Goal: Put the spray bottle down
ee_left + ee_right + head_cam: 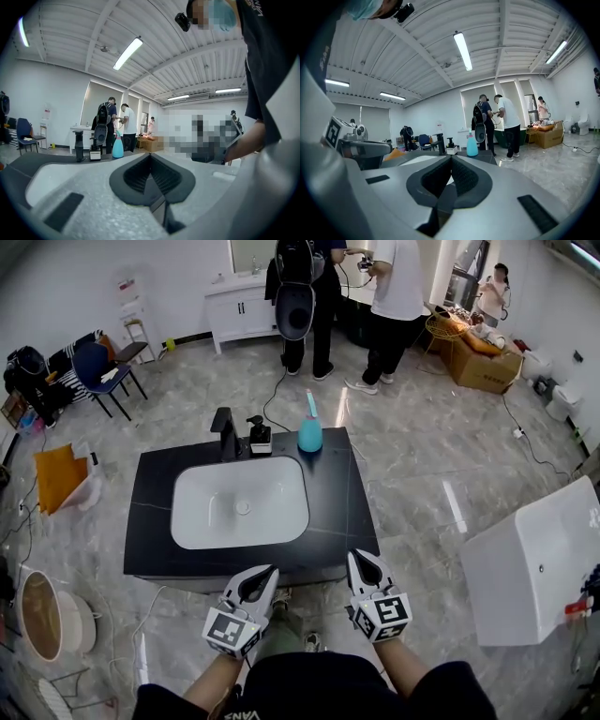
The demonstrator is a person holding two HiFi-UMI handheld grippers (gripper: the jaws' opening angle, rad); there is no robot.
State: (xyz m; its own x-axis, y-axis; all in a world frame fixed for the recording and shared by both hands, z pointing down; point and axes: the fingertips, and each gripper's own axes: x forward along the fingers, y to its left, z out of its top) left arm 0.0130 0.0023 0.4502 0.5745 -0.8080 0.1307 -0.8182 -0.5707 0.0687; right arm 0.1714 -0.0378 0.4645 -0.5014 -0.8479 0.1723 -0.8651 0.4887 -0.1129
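The blue spray bottle [310, 433] stands upright on the far edge of the black counter [342, 512], right of the black faucet [225, 434] and a soap dispenser [259, 435]. It also shows far ahead as a small blue bottle [117, 146] in the left gripper view and as the same bottle [472, 146] in the right gripper view. My left gripper [266, 571] and right gripper [356, 558] hover at the counter's near edge, close to my body and well apart from the bottle. Both are shut with nothing between the pads, seen up close as left gripper [150, 155] and right gripper [451, 157].
A white basin [239, 502] is sunk into the counter. Two people [394, 296] stand behind it near a white cabinet [242, 307]. Chairs [101, 367] are at back left, a cardboard box [483, 364] at back right, a white box [534, 568] at right, and a round tub [47, 617] on the floor at left.
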